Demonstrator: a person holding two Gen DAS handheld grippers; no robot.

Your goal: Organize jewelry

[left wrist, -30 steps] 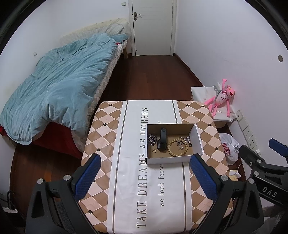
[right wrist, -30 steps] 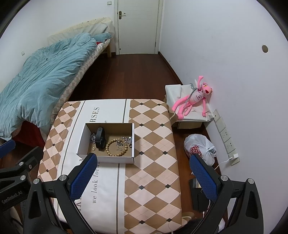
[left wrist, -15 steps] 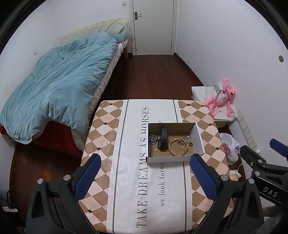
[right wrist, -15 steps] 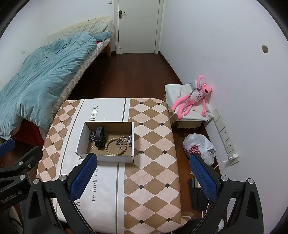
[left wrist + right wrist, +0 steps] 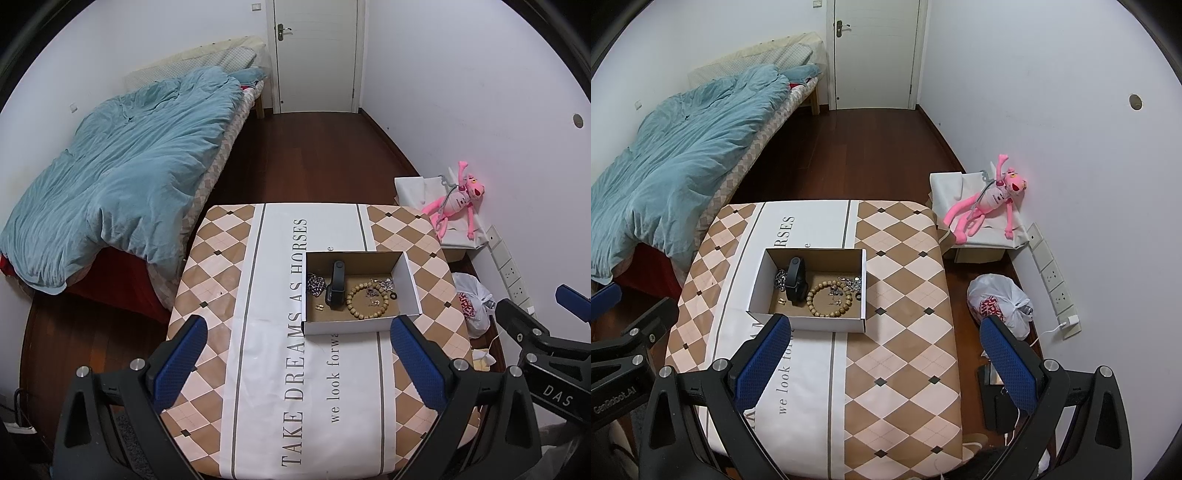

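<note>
Open cardboard box sitting on the desk, over the white printed strip of the patterned cloth, toward the far right part of the top. Inside, on the brown floor: black watch lying lengthwise left of centre, silver chain bunched against the left wall, wooden bead bracelet in a ring just right of the watch, small silver pieces near the right wall, a dark ring beside them, tiny gold earrings at the front left. Left gripper high above the near desk, blue pads spread wide, nothing between them. Right gripper likewise spread wide and empty, hovering over the checked right half. Pink plush toy on a white stand by the wall; bed with blue duvet to the left.
</note>
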